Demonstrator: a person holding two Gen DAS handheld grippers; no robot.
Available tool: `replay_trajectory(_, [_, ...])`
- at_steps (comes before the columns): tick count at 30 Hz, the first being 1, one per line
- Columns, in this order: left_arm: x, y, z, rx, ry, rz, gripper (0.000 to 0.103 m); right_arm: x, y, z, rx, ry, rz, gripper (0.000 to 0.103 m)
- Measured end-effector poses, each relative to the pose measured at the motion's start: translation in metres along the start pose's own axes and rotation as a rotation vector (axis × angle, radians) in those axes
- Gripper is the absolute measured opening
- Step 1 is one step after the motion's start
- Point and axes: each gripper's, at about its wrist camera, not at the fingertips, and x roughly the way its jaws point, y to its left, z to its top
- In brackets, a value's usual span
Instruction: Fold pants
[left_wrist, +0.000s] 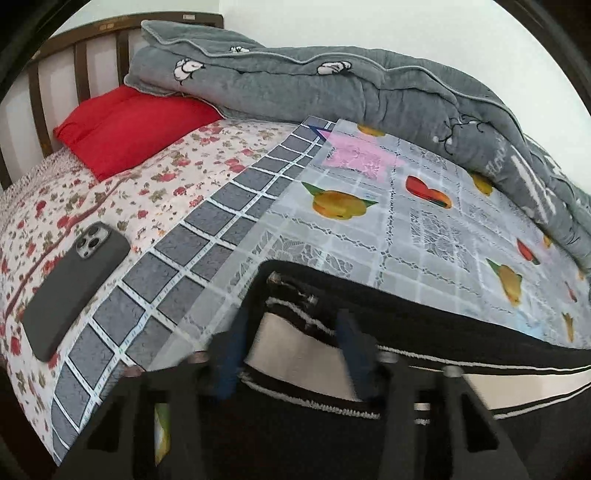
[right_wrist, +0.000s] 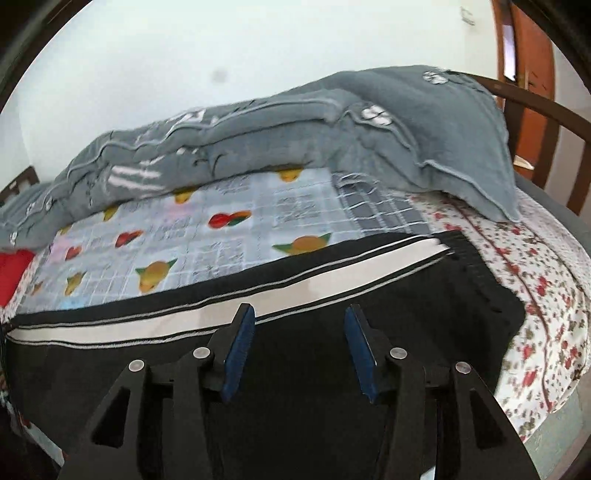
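Note:
Black pants (left_wrist: 424, 325) with a white side stripe lie flat on the fruit-print plastic sheet (left_wrist: 424, 221) on the bed. In the left wrist view my left gripper (left_wrist: 291, 332) is open, its blue pads either side of the striped end of the pants, just above the cloth. In the right wrist view the pants (right_wrist: 314, 369) spread across the sheet (right_wrist: 221, 236), with the stripe running left to right. My right gripper (right_wrist: 299, 325) is open and empty, hovering over the black cloth near the stripe.
A dark phone (left_wrist: 74, 288) lies on the floral bedsheet (left_wrist: 166, 177) at the left. A red pillow (left_wrist: 129, 125) sits by the wooden headboard (left_wrist: 81, 55). A grey quilt (left_wrist: 351, 92) is piled along the far side, also in the right wrist view (right_wrist: 295, 133).

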Motion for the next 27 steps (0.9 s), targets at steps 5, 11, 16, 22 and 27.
replay_trajectory(5, [-0.024, 0.01, 0.004, -0.043, -0.103, -0.08, 0.018, 0.012, 0.019, -0.005, -0.044, 0.029, 0.004, 0.05])
replay_trajectory(11, [-0.047, 0.03, 0.021, -0.164, -0.206, -0.227, 0.017, 0.022, 0.031, -0.002, -0.067, 0.041, 0.006, 0.05])
replay_trajectory(16, [0.004, 0.02, 0.018, -0.157, -0.047, -0.106, 0.017, 0.03, 0.039, 0.001, -0.091, 0.052, 0.015, 0.05])
replay_trajectory(22, [0.012, 0.023, 0.012, -0.172, -0.05, -0.121, 0.018, 0.041, 0.053, 0.007, -0.169, 0.064, 0.044, 0.054])
replay_trajectory(27, [0.014, 0.018, 0.011, -0.143, -0.051, -0.086, 0.021, 0.064, 0.084, 0.018, -0.313, 0.08, 0.12, 0.062])
